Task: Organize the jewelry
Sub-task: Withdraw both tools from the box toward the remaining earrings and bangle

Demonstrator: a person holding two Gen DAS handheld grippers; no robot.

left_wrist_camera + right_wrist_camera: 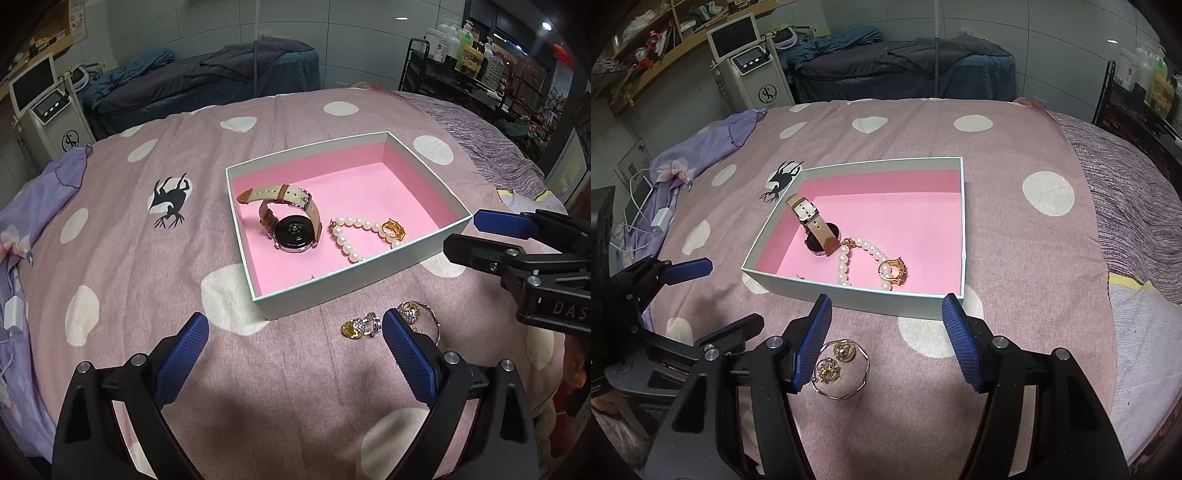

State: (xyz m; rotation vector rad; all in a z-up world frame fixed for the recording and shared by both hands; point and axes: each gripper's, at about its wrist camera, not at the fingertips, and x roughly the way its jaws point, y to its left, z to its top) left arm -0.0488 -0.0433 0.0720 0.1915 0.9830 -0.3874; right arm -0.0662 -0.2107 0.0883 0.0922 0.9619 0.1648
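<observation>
An open box (291,297) (849,291) with a pink inside sits on the polka-dot bedspread. In it lie a watch (293,230) (822,236), a pearl bracelet (349,240) (846,262) and a gold ring (393,229) (892,271). In front of the box, on the bedspread, lie gold and crystal earrings (360,326) (836,360) and a thin silver bangle (432,321) (846,373). My left gripper (295,343) is open and empty, just left of the earrings. My right gripper (886,339) is open and empty, above the bangle; it also shows in the left wrist view (480,236).
A lilac cloth (48,192) (713,147) lies at the bed's left edge with a white charger (661,218) and cables. A white machine with a screen (750,59), a dark bed (905,70) and a shelf of bottles (465,55) stand beyond.
</observation>
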